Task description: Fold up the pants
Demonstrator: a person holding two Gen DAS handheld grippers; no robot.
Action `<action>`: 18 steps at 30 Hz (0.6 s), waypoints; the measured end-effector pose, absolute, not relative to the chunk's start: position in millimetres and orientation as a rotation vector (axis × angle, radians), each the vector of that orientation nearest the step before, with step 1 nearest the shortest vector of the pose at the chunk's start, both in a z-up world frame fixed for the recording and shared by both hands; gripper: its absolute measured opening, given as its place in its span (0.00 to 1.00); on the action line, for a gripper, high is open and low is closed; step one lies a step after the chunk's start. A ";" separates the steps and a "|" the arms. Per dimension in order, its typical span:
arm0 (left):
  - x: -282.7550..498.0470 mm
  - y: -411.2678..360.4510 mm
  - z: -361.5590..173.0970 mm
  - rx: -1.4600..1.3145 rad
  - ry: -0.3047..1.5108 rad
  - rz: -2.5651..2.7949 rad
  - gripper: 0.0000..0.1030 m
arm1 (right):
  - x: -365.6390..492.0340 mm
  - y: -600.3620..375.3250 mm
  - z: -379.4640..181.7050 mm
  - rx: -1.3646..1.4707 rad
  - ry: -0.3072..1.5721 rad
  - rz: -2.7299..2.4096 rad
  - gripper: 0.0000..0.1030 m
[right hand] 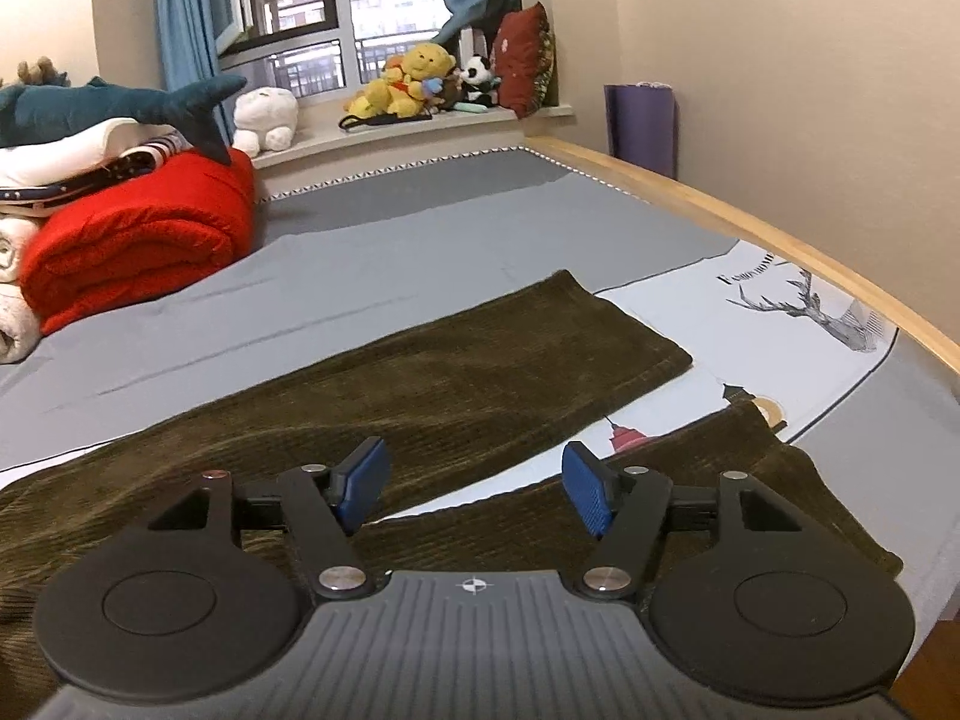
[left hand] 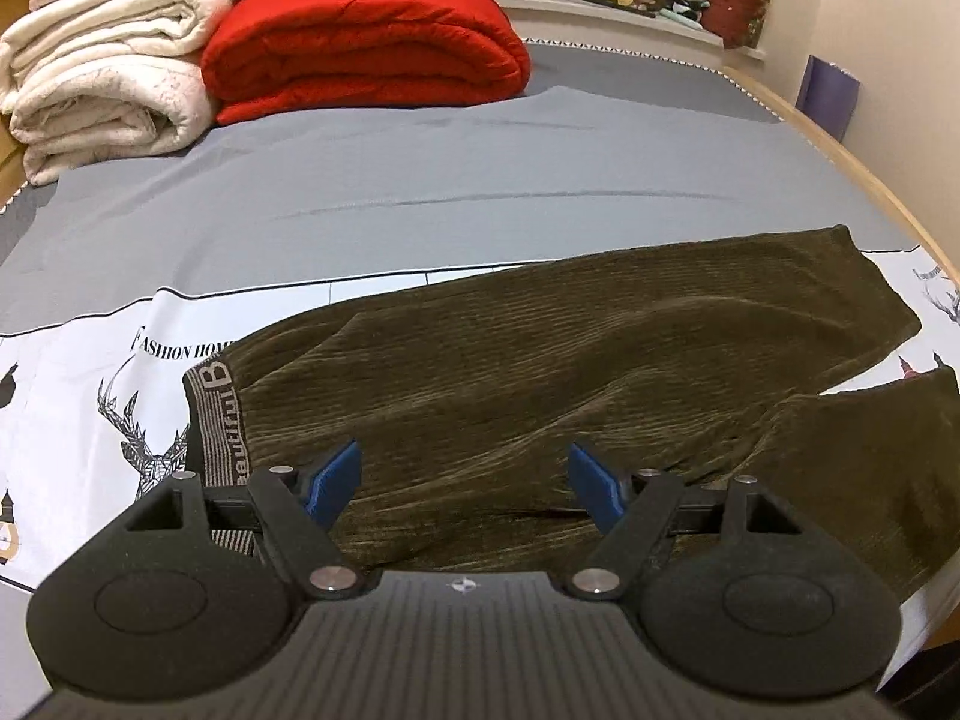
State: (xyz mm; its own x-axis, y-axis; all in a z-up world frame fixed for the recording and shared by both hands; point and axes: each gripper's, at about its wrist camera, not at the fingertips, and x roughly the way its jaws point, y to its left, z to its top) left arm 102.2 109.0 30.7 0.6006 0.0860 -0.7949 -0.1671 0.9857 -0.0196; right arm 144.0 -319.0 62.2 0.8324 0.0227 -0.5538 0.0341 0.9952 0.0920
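Olive-brown corduroy pants lie spread flat on the bed, their grey lettered waistband at the left and two legs running to the right. My left gripper hovers open over the seat of the pants near the waistband, nothing between its blue pads. In the right wrist view the pants show as a far leg ending in a hem and a near leg. My right gripper stands open above the gap between the two legs, its blue pads holding nothing.
A red folded quilt and cream blankets are stacked at the far left of the bed. Plush toys line the window sill. The bed's wooden edge runs along the right, a purple bag behind it. Grey sheet lies beyond the pants.
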 end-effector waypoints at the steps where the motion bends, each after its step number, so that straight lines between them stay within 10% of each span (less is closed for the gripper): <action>1: 101.8 109.6 30.9 -0.100 0.916 0.146 0.78 | 145.0 -319.3 61.6 0.099 0.591 -0.010 0.64; 18: 96.0 114.4 35.7 -0.096 0.903 0.119 0.73 | 154.6 -296.1 59.2 0.048 0.614 0.013 0.59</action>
